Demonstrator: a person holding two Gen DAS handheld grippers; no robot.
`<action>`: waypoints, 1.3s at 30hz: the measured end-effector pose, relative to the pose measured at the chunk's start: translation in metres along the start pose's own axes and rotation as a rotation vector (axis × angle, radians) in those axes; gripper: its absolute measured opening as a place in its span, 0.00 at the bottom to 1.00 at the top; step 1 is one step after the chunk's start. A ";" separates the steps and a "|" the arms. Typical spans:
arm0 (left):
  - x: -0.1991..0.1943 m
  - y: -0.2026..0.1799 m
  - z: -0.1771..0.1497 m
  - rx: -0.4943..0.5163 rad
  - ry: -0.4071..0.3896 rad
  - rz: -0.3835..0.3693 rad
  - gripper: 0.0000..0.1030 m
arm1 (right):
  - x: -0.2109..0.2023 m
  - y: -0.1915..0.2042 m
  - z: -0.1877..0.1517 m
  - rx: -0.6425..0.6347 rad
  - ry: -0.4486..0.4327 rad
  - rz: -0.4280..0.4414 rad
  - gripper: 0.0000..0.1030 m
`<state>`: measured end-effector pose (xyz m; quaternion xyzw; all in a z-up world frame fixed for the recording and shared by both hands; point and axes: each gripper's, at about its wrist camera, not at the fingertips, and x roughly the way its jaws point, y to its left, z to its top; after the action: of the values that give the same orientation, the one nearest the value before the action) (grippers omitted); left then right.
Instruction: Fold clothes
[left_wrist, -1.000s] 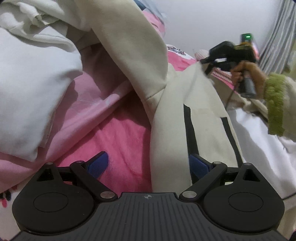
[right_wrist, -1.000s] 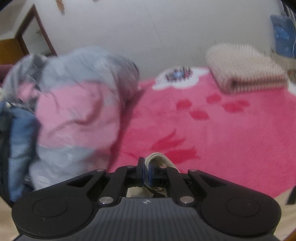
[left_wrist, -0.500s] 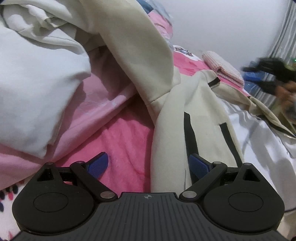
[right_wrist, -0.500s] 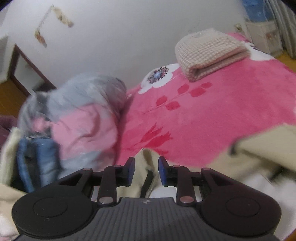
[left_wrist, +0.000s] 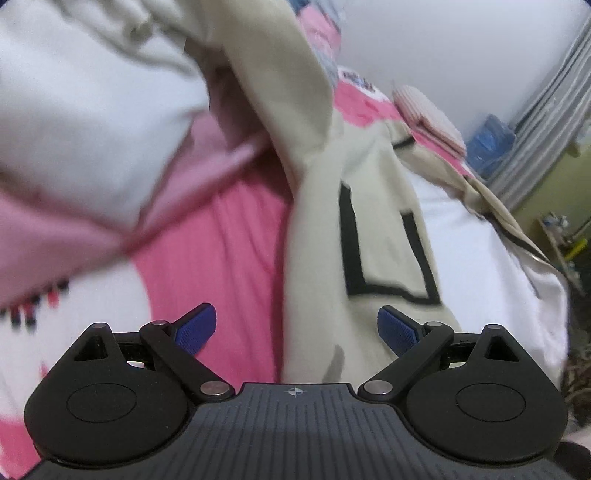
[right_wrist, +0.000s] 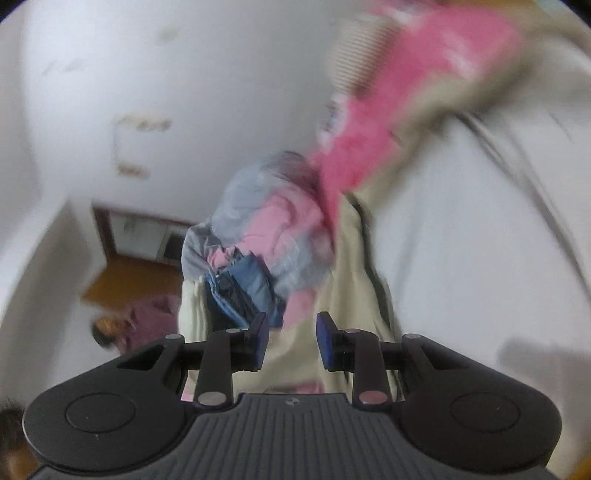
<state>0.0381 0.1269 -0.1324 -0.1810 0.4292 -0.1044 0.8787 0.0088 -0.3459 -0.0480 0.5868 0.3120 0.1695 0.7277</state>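
Observation:
A cream garment with black stripes (left_wrist: 373, 236) lies spread on the pink blanket (left_wrist: 221, 240). My left gripper (left_wrist: 297, 328) is wide open just above the garment's near end, holding nothing. The garment also shows in the blurred right wrist view (right_wrist: 354, 280). My right gripper (right_wrist: 291, 339) is partly open over the cream cloth, and nothing sits between its pads.
A heap of white, cream and pink clothes (left_wrist: 92, 110) rises at the left. A white sheet (left_wrist: 480, 240) lies to the right. A folded checked towel (left_wrist: 428, 118) lies far back. A pile of grey, pink and blue clothes (right_wrist: 258, 243) lies ahead of the right gripper.
The right gripper opened, let go of the cream cloth and swung sharply, so its view is tilted and blurred. The left gripper drew back a little and stayed open.

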 end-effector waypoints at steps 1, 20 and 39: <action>-0.001 -0.001 -0.004 -0.010 0.021 -0.011 0.92 | -0.005 -0.008 -0.015 0.019 0.022 -0.031 0.29; 0.002 -0.007 -0.052 -0.066 0.111 -0.037 0.10 | 0.108 -0.015 -0.284 -1.723 0.796 -0.759 0.26; -0.046 0.007 -0.041 -0.026 0.157 -0.080 0.02 | 0.116 0.015 -0.220 -1.175 1.019 -0.619 0.01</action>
<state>-0.0224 0.1398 -0.1254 -0.2007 0.4905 -0.1476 0.8351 -0.0461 -0.1065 -0.0887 -0.1486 0.6105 0.3417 0.6989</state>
